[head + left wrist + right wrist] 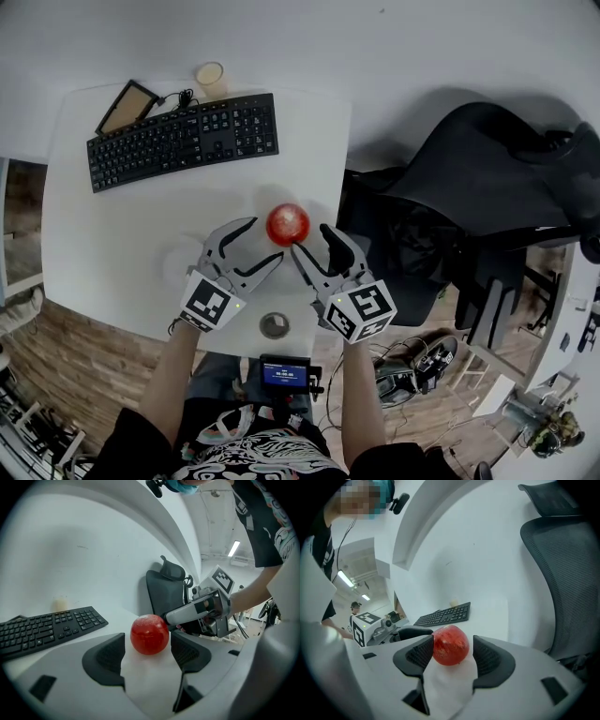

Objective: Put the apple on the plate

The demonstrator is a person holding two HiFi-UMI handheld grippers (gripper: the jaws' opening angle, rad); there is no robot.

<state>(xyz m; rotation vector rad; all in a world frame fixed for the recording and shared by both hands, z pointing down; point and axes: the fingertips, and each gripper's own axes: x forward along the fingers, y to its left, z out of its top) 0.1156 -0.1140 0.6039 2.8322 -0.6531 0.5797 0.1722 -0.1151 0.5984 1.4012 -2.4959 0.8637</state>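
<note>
Red apple (288, 224) at our head view's centre on the white table (103, 244), our left gripper (262, 241) lower left and right gripper (314, 242) lower right of it, both spread wide (neither pinching it), keyboard (183, 139) upper left.

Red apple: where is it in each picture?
Head view: round red apple at centre, ahead of the left gripper and right gripper.
Left gripper view: apple low centre, just past the open jaws.
Right gripper view: apple low centre, at the open jaws' tips.
Shared landmark: black keyboard behind it.
</note>
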